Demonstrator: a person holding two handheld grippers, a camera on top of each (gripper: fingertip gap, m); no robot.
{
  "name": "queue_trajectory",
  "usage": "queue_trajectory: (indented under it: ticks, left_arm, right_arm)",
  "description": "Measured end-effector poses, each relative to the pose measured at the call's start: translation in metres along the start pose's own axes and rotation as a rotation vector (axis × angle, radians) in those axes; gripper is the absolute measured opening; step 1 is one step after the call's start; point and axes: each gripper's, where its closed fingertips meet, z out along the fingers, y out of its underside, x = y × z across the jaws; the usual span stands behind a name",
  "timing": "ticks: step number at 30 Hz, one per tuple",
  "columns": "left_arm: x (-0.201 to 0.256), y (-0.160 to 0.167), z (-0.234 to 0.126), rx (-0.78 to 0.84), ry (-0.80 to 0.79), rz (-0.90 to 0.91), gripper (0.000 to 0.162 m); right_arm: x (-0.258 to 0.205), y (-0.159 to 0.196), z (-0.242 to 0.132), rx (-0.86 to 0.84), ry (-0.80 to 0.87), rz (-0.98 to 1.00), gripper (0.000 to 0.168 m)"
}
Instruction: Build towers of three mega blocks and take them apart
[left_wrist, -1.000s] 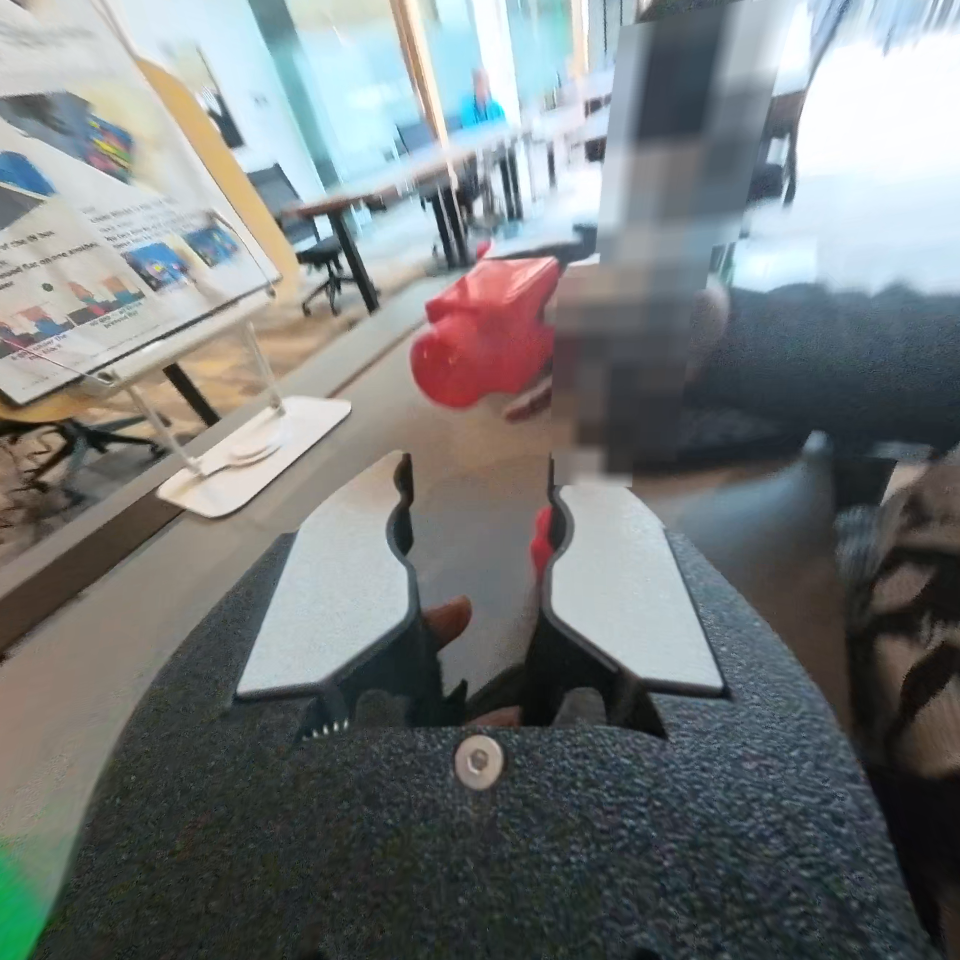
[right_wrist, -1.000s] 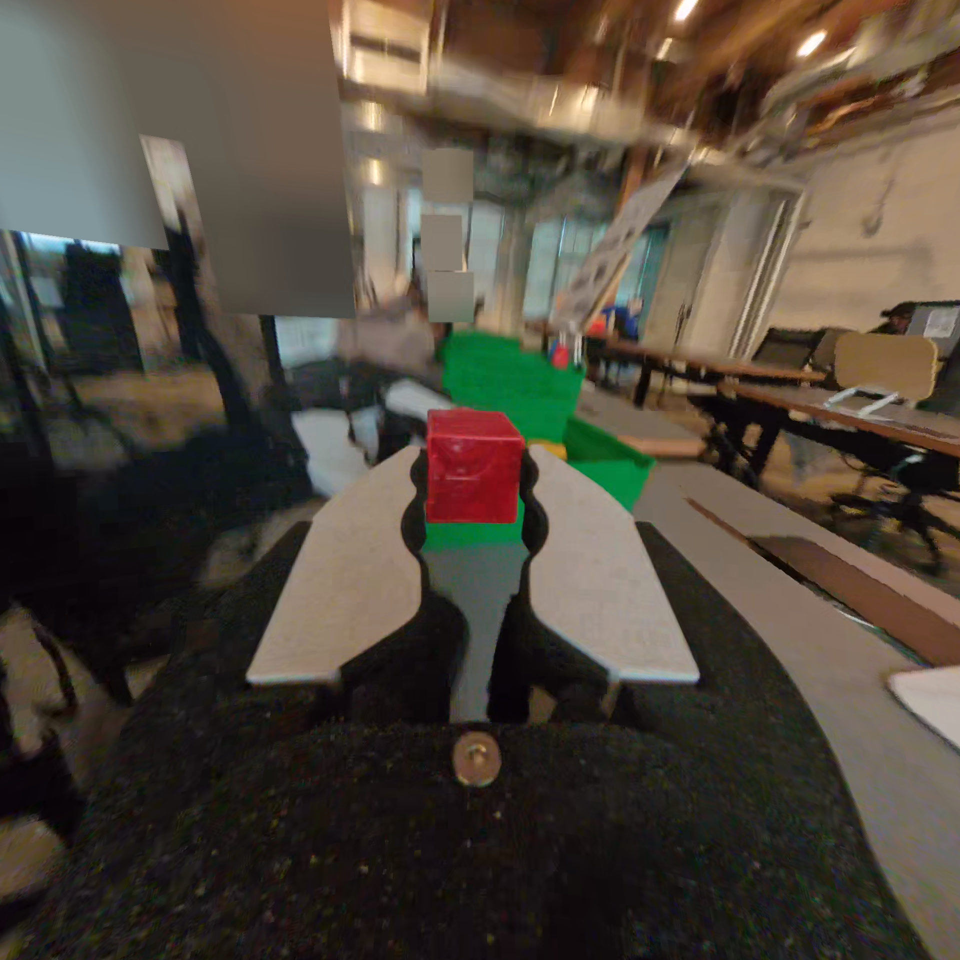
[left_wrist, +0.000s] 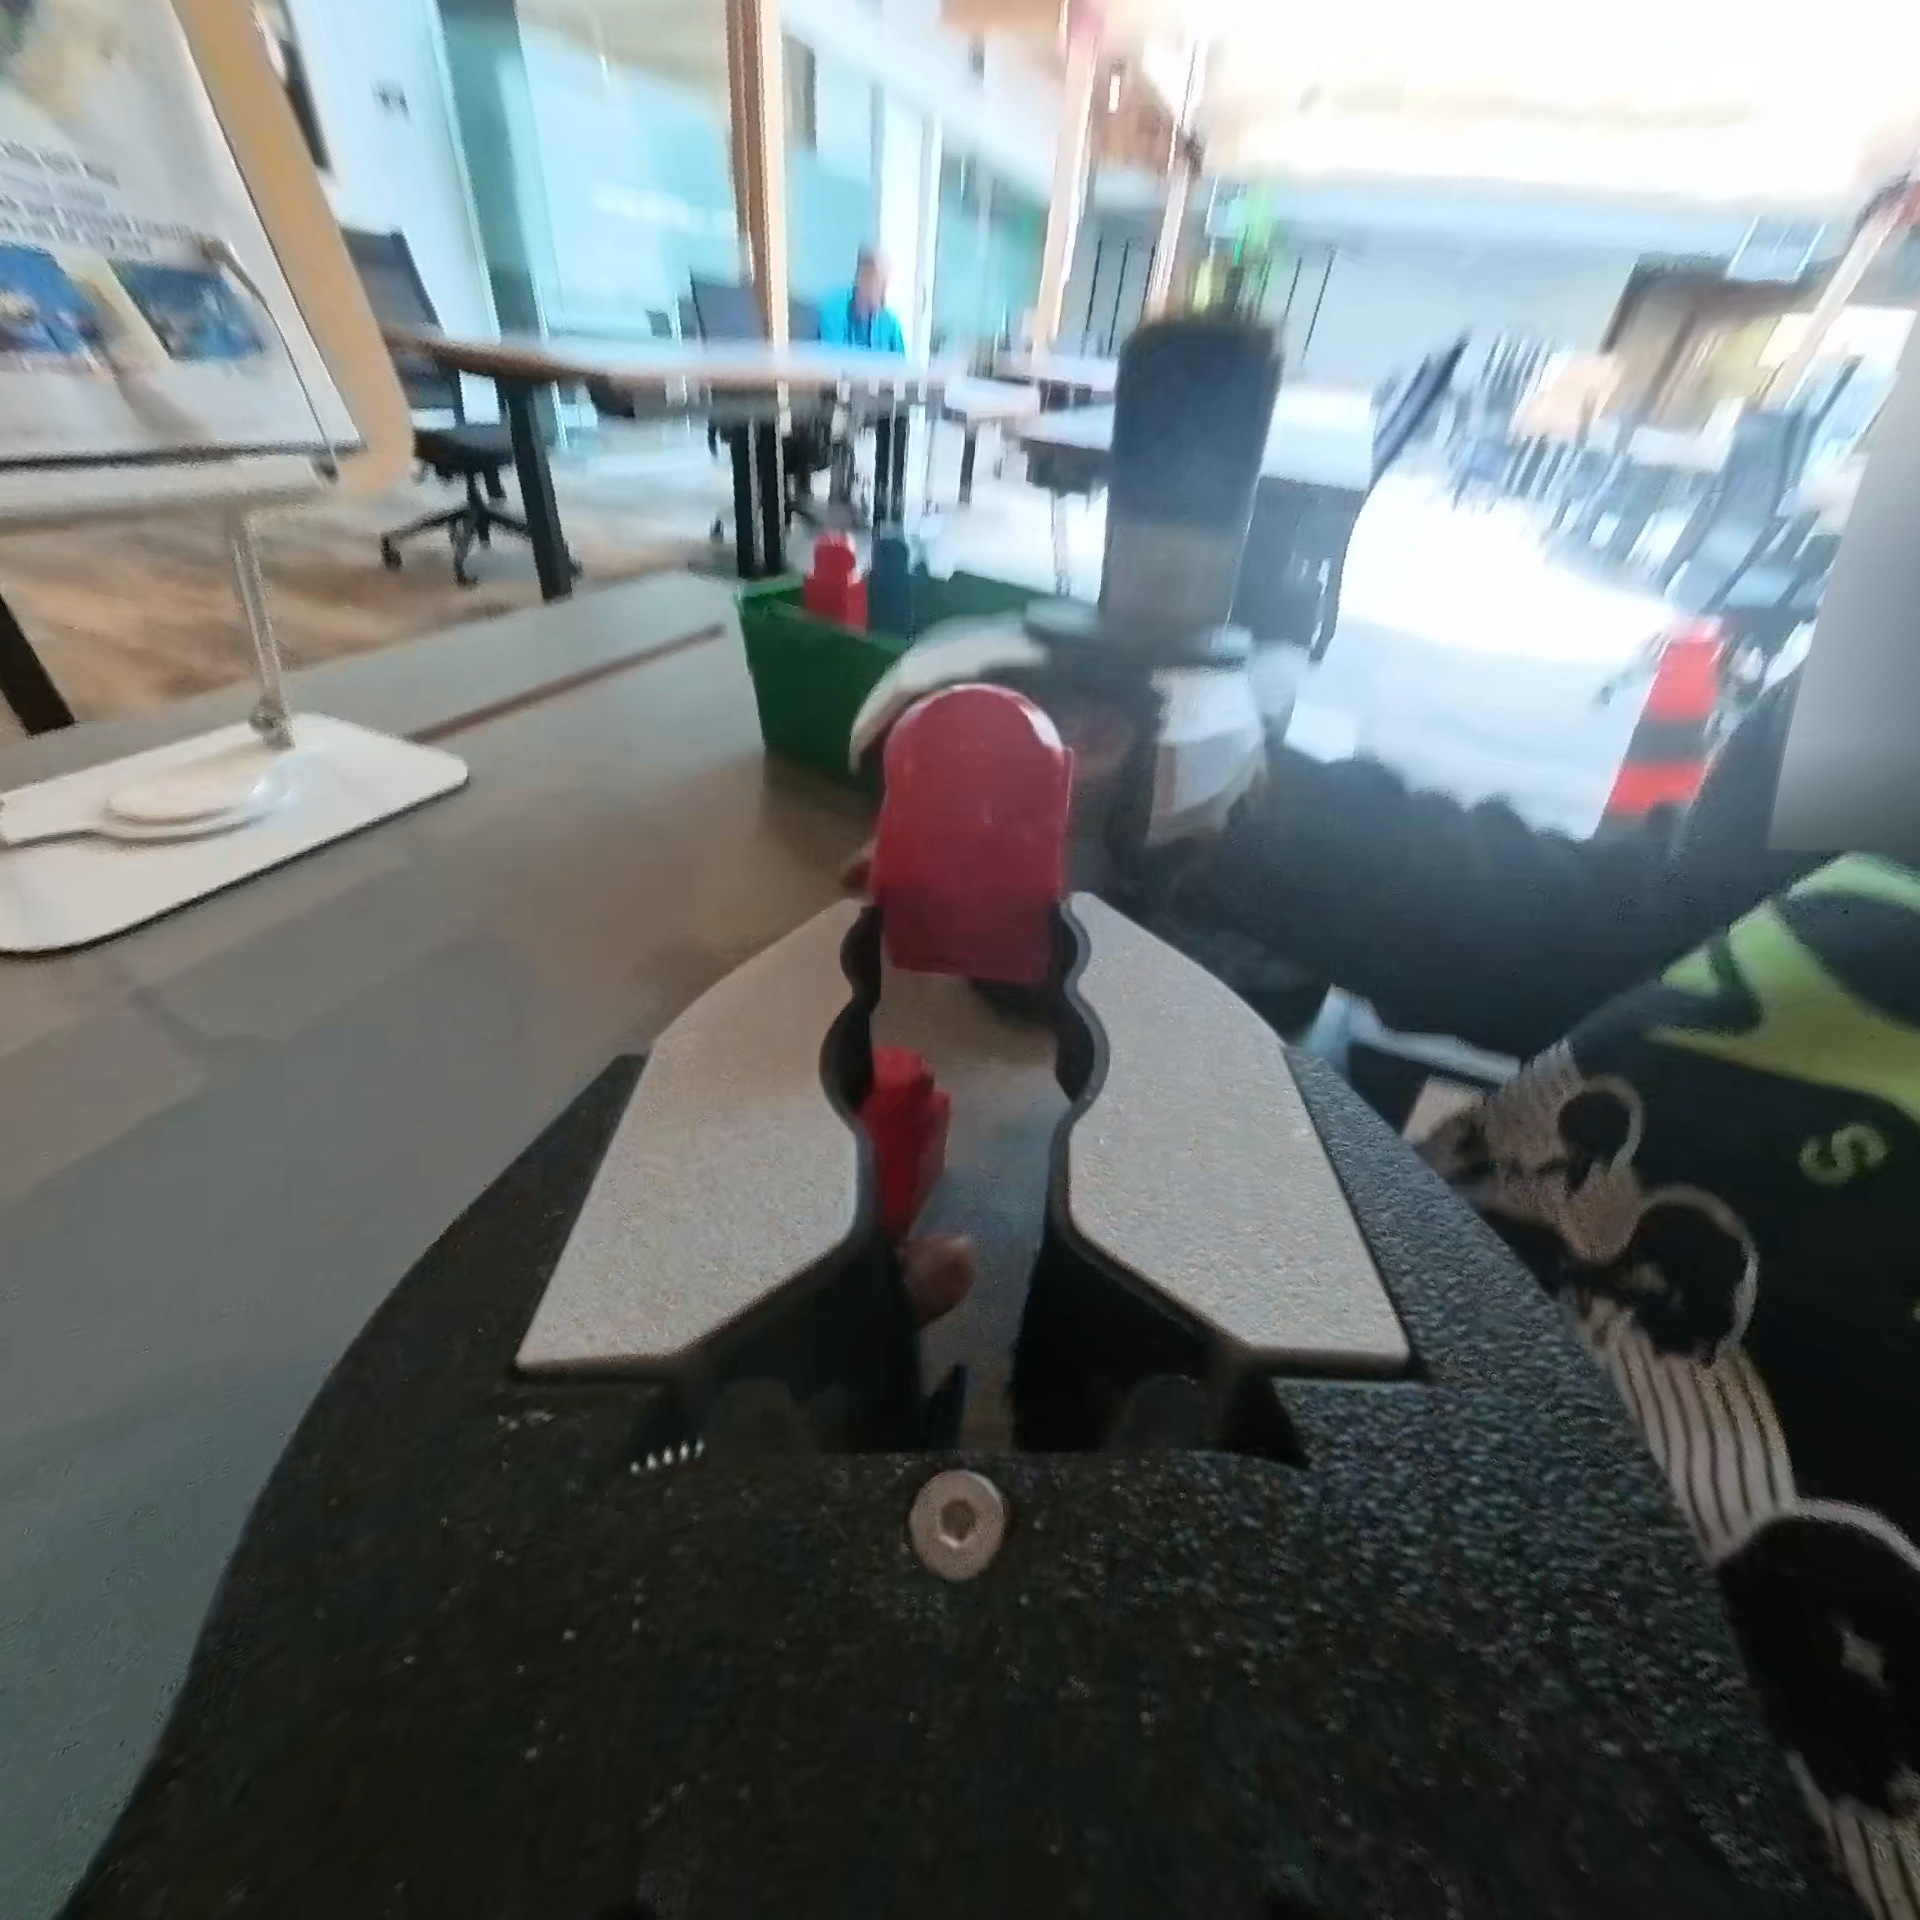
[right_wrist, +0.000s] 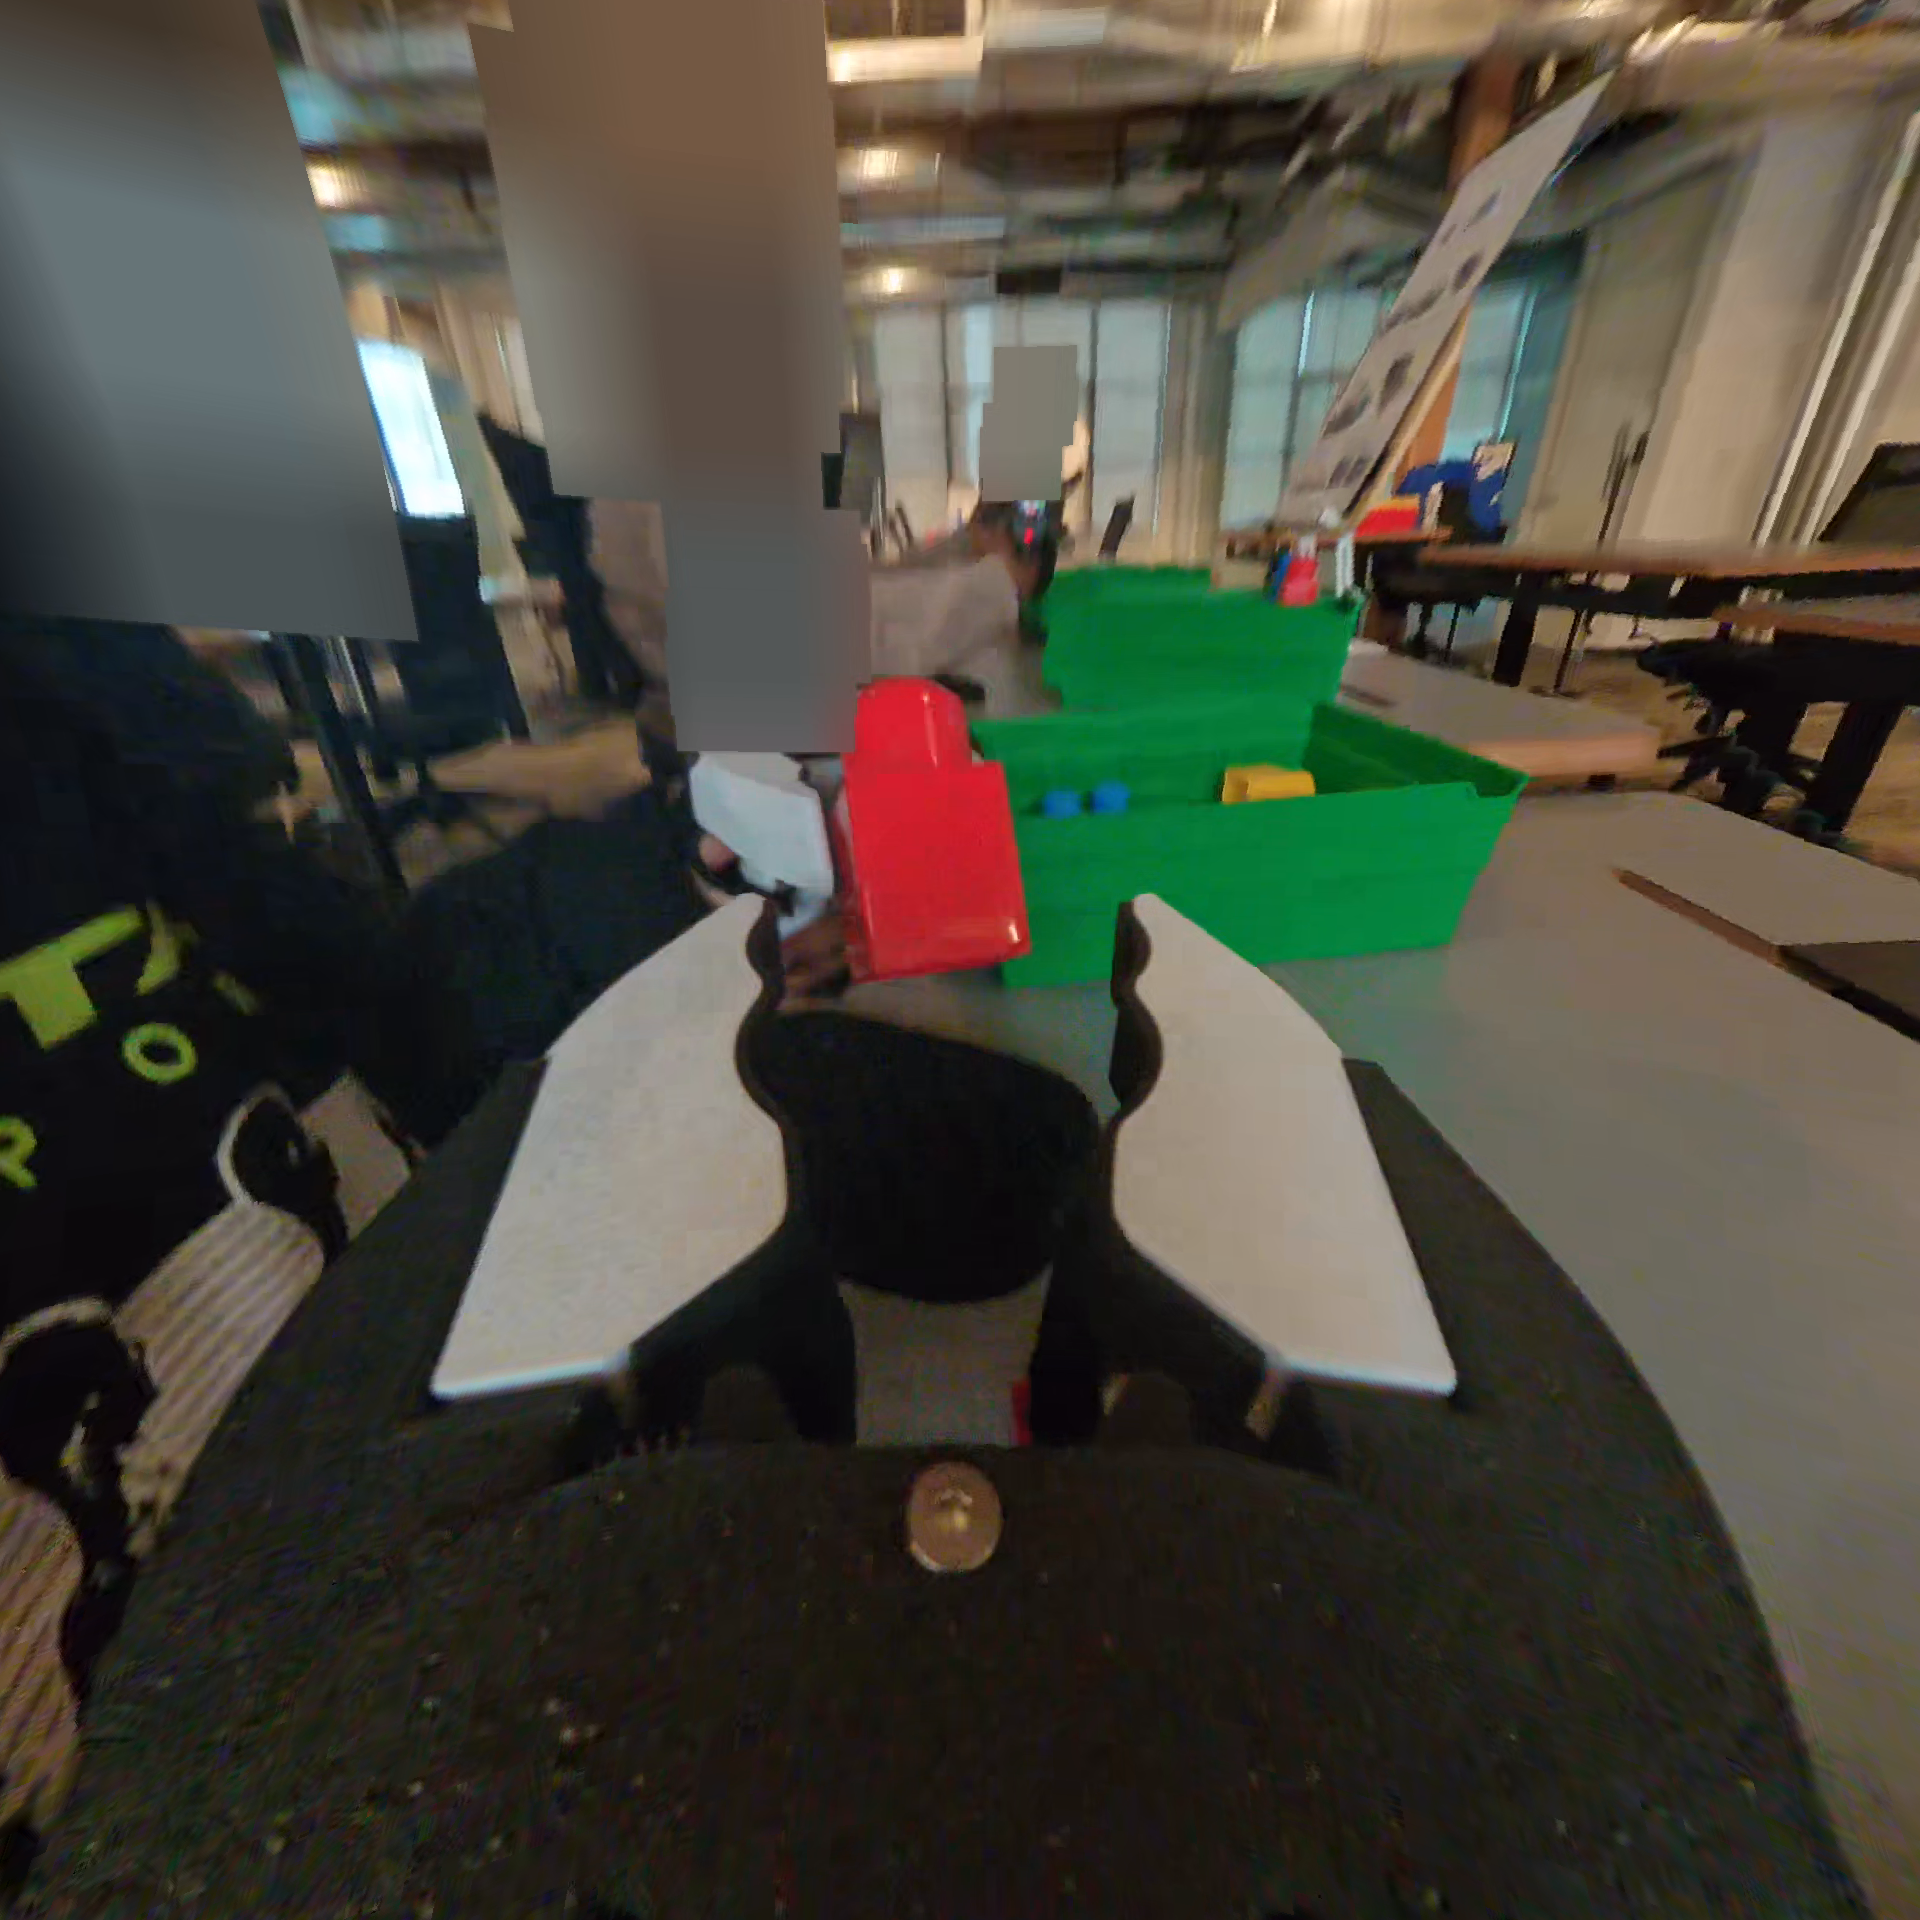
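The left claw (left_wrist: 966, 935) gripped 1 red block (left_wrist: 971, 842) above the desk (left_wrist: 312, 1039). The right claw (right_wrist: 940, 935) stood open, empty. Step: handover or stacking, judged. Next: a second block from the green bin (right_wrist: 1247, 883).

Red block (right_wrist: 930, 847), green bin (right_wrist: 1247, 883) with blue and yellow blocks, grey table (right_wrist: 1558, 1091), white-faced black fingers (right_wrist: 644, 1143).
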Motion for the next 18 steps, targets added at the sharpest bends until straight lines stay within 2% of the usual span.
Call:
queue_trajectory:
  ticks: [5,10,12,15,18]
  left_arm:
    - [0.005,0.025,-0.003,-0.242,-0.003,0.13,0.031]
    - [0.009,0.027,-0.001,-0.28,0.009,0.164,0.031]
    - [0.009,0.027,-0.001,-0.282,0.011,0.17,0.031]
    - [0.01,0.02,0.0,-0.229,0.007,0.159,0.032]
    - [0.01,0.015,0.003,-0.16,0.006,0.125,0.052]
  right_arm:
    - [-0.012,0.007,0.01,-0.206,-0.05,-0.164,0.055]
    - [-0.018,0.021,0.019,-0.321,-0.077,-0.243,0.047]
    - [-0.018,0.021,0.02,-0.307,-0.072,-0.257,0.034]
    - [-0.017,0.013,0.019,-0.236,-0.06,-0.247,0.034]
    - [-0.016,-0.007,0.017,-0.069,-0.048,-0.167,0.034]
